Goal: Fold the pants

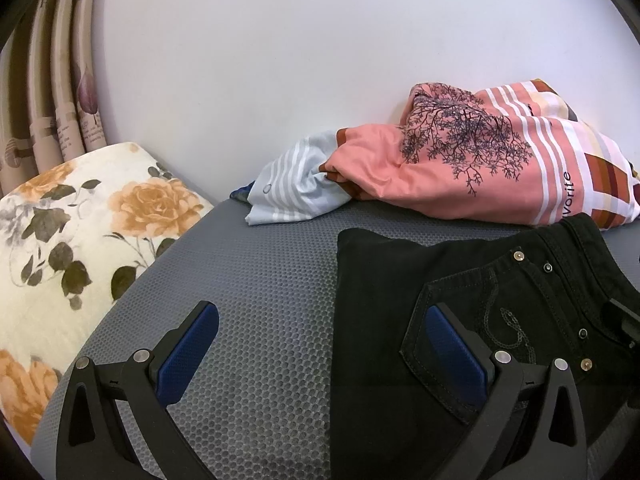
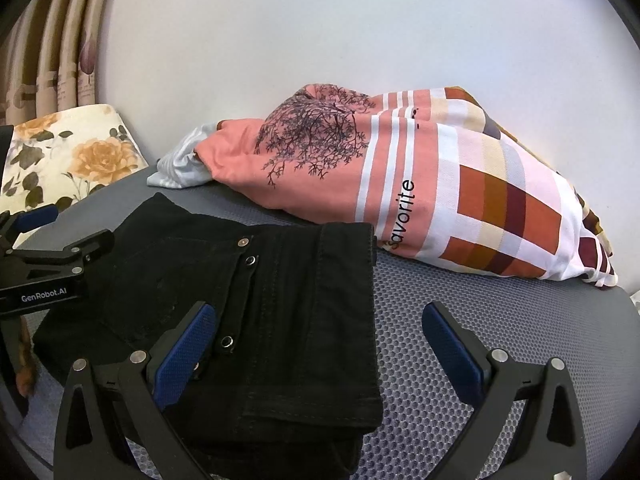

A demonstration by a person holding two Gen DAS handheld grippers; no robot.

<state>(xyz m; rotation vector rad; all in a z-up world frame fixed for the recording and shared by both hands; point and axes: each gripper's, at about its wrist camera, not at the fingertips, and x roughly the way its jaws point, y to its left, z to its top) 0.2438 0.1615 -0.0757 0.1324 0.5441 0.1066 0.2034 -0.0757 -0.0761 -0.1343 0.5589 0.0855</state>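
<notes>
Black jeans (image 1: 400, 288) lie folded into a compact stack on the grey dotted mat (image 1: 260, 280). In the left wrist view my left gripper (image 1: 320, 344) is open over the stack's left edge, its right finger above the back pocket. In the right wrist view the jeans (image 2: 280, 300) fill the lower left, and my right gripper (image 2: 320, 344) is open over their right edge, holding nothing. The left gripper (image 2: 48, 248) shows at the far left of that view, above the jeans.
A pink and checked bundle of bedding (image 1: 480, 168) (image 2: 400, 184) lies behind the jeans against the white wall. A floral cushion (image 1: 80, 232) sits at the left by the curtains (image 1: 52, 92). Bare mat (image 2: 500, 312) lies to the right of the jeans.
</notes>
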